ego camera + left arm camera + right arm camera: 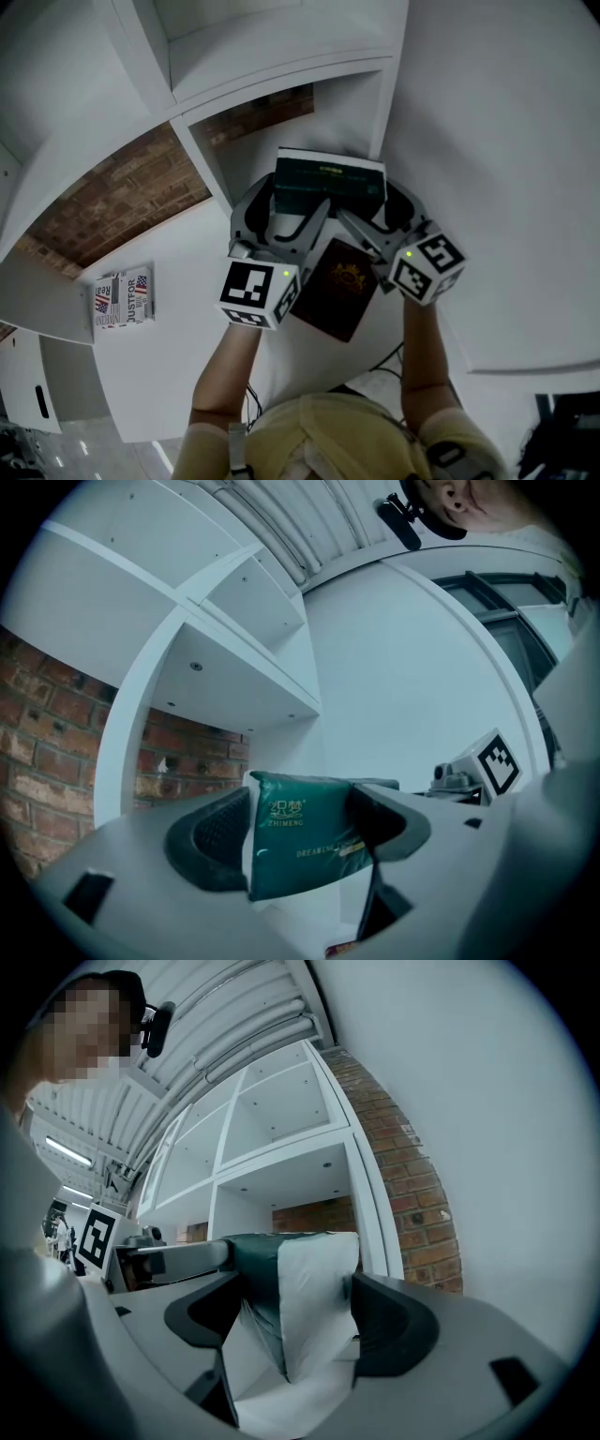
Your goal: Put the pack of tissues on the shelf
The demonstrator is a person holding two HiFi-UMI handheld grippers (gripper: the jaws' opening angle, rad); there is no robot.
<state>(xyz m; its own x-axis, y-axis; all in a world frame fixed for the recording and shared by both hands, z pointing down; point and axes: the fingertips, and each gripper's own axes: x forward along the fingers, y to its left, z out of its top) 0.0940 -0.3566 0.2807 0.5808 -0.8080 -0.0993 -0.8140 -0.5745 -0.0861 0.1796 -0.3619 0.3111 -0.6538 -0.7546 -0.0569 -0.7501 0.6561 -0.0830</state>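
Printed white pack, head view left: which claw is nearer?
Left. The left claw, shut on the tissue pack, sits right of the printed pack; the right claw grips the tissues' far end, farther off.

Overhead; opposed close-ups of tissue pack (328,184)

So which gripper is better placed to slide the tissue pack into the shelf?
Probably left, slightly. Both hold the tissue pack, but the left gripper faces the open compartment, while the right gripper crowds the shelf's upright.
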